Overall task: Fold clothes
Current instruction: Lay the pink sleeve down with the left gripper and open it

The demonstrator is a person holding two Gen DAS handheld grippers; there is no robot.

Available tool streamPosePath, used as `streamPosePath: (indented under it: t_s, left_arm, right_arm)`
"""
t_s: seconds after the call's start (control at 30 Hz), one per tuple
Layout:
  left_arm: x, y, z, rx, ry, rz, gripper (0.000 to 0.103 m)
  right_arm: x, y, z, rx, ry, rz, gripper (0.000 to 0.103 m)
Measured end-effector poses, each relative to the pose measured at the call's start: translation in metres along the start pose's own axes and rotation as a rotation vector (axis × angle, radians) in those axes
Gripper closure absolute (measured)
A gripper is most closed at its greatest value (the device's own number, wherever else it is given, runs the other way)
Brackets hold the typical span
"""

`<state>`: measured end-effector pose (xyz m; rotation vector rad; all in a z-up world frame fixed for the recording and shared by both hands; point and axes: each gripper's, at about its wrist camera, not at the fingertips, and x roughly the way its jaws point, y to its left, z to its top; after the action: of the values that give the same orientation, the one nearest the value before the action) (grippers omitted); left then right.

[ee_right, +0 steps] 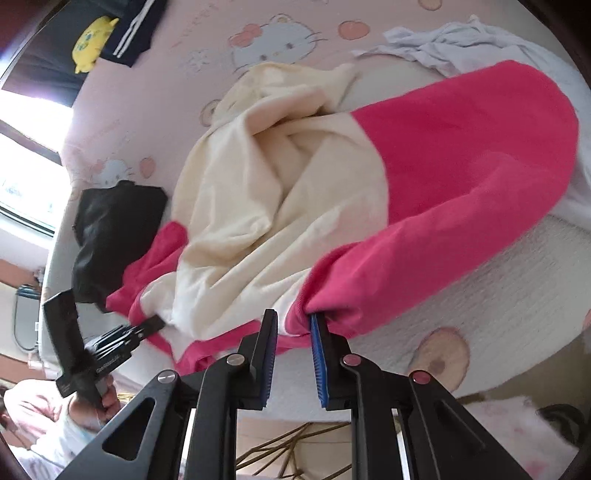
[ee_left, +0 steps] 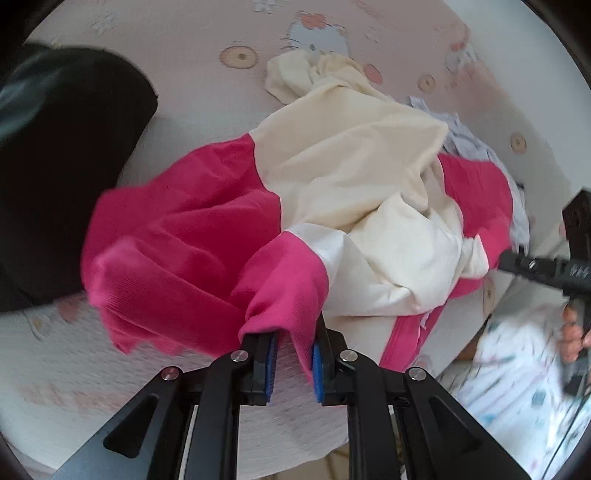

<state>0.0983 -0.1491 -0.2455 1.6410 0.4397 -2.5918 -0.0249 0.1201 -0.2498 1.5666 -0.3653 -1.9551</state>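
Note:
A pink and cream sweatshirt (ee_left: 343, 166) lies crumpled on the bed, seen also as the sweatshirt (ee_right: 258, 192) in the right wrist view. My left gripper (ee_left: 291, 334) is shut on a bunched pink edge, which gathers at its fingertips; the blue pads stay a little apart around the thick cloth. My right gripper (ee_right: 293, 319) is shut on another pink edge, whose folds converge at its right finger. Each gripper shows in the other's view: the right gripper (ee_left: 508, 258) at the garment's far side, the left gripper (ee_right: 155, 325) at its pink lower edge.
The bed sheet (ee_left: 207, 33) is pale pink with cartoon cat prints. A black garment (ee_left: 62, 166) lies to the left, and a white garment (ee_right: 443, 44) behind the sweatshirt. A yellow plush toy (ee_right: 90, 40) lies on dark cloth. A person's hand (ee_right: 107, 402) holds the left gripper.

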Motion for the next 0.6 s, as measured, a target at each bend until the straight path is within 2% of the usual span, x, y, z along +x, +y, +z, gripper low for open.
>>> streamPosePath:
  t_s: [0.07,0.13,0.2,0.27,0.37,0.4,0.43,0.47,0.5,0.6]
  left_arm:
    - [-0.002,-0.005,0.001,0.080,0.007,0.027,0.090]
    - [-0.002,-0.012,0.000,0.151,0.007,0.060,0.090]
    - [-0.003,-0.018,-0.002,0.208,0.004,0.087,0.090]
    - [-0.009,-0.016,-0.008,0.225,-0.006,0.087,0.090]
    - [-0.017,-0.014,-0.012,0.168,-0.035,0.018,0.089]
    - [-0.018,-0.012,-0.014,0.130,-0.046,-0.019,0.089]
    - [-0.019,-0.011,-0.015,0.093,-0.057,-0.056,0.089]
    - [-0.020,-0.009,-0.016,0.060,-0.062,-0.079,0.088]
    - [-0.019,-0.008,-0.017,0.037,-0.056,-0.081,0.087]
    - [-0.014,-0.005,-0.021,-0.002,-0.026,-0.084,0.080]
  right_arm:
    - [-0.003,0.000,-0.002,0.036,-0.002,0.089,0.086]
    - [-0.003,-0.002,-0.001,0.064,-0.003,0.113,0.086]
    - [0.000,-0.007,0.000,0.062,-0.012,0.020,0.086]
    - [0.004,-0.018,-0.001,0.070,-0.005,-0.061,0.086]
    - [0.003,-0.030,-0.004,0.100,-0.012,-0.093,0.085]
    - [-0.001,-0.029,-0.005,0.091,-0.031,-0.099,0.072]
    - [-0.004,-0.027,-0.004,0.074,-0.051,-0.108,0.051]
    - [-0.007,-0.024,-0.004,0.058,-0.070,-0.116,0.044]
    - [-0.010,-0.021,-0.003,0.041,-0.090,-0.125,0.041]
    - [-0.007,-0.014,-0.007,0.005,-0.073,-0.157,0.040]
